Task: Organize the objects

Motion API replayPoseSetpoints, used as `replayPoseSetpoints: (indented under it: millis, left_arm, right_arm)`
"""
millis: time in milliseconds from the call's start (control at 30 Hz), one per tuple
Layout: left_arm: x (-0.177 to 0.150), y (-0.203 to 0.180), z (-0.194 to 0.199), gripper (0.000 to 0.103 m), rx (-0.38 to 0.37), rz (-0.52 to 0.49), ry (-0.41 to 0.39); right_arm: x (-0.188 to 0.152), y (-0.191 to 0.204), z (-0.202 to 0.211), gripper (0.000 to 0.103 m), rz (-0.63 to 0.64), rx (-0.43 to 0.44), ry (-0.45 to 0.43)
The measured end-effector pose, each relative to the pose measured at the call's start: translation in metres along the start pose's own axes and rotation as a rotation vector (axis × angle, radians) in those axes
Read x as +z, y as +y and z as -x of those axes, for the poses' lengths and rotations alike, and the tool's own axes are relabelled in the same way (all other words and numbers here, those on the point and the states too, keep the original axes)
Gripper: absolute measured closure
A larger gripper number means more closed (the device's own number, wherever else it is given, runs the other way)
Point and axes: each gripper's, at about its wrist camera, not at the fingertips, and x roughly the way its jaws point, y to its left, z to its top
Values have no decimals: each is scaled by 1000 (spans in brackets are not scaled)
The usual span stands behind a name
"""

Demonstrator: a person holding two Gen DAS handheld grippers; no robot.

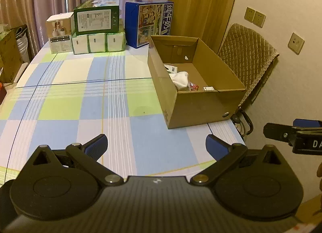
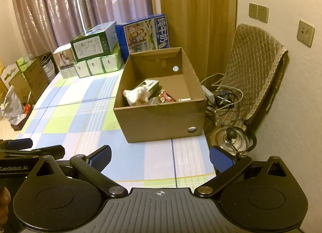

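Observation:
An open cardboard box (image 1: 201, 104) (image 2: 161, 118) stands on the right side of the checked tablecloth. Inside it lie a white cloth (image 1: 180, 79) (image 2: 134, 95), a green-and-white carton (image 2: 150, 85), a red wrapper (image 2: 166, 98) (image 1: 193, 86) and a small white item (image 1: 208, 88) (image 2: 184, 100). My left gripper (image 1: 156, 145) is open over the near part of the table, left of the box, with nothing between its fingers. My right gripper (image 2: 160, 157) is open too, empty, in front of the box's near wall. Each gripper shows at the edge of the other's view.
Stacked product boxes (image 1: 96, 19) (image 2: 94, 43) and a blue milk carton case (image 1: 150, 23) (image 2: 145, 33) line the table's far edge. A quilted chair (image 1: 249, 55) (image 2: 257, 67) with cables (image 2: 223, 96) and a pot lid (image 2: 231, 138) stands right of the table. Bags and boxes sit at the left.

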Motion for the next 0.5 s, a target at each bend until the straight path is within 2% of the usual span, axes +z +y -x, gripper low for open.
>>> replayPoseSetpoints:
  millis: [500]
  left_arm:
    - [-4, 3, -2, 1, 0, 6, 18]
  right_arm:
    - [-6, 0, -13, 2, 3, -2, 32]
